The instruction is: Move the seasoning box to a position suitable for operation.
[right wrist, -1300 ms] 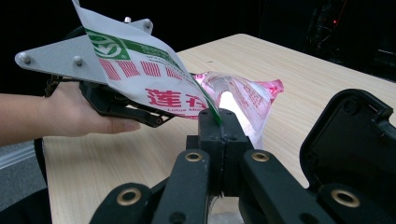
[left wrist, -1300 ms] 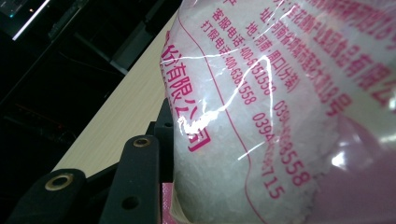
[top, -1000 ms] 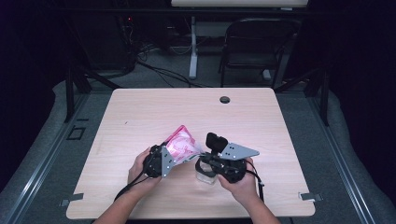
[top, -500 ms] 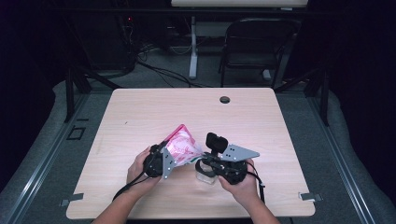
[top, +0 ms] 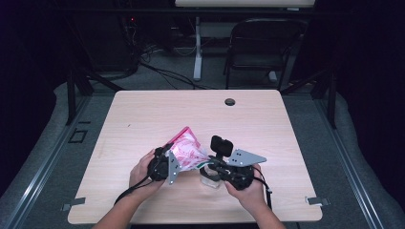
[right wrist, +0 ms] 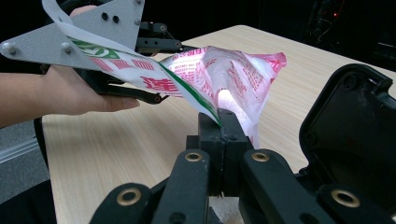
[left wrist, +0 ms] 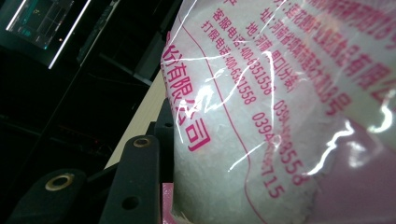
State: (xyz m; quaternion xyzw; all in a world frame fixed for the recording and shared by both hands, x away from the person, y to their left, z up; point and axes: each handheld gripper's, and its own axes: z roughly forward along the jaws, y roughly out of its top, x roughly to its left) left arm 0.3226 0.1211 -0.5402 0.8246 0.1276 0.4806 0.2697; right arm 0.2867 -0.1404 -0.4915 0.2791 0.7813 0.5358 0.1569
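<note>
A pink-and-white printed plastic bag [top: 187, 150] of white grains is held above the table [top: 143, 119] between my two grippers. My left gripper [top: 168, 162] is shut on the bag's left side. In the left gripper view the bag [left wrist: 280, 116] presses against one black finger [left wrist: 135, 182] and hides the other. My right gripper [right wrist: 219, 122] is shut on a stretched edge of the bag [right wrist: 233, 74]. In the high view the right gripper [top: 208, 167] sits just right of the bag. A hand holds each gripper.
A small clear container [top: 210, 182] stands on the table under the right gripper. A round cable hole [top: 230, 101] is near the table's far edge. A dark chair [top: 260, 47] stands behind the table. The table's far half is bare wood.
</note>
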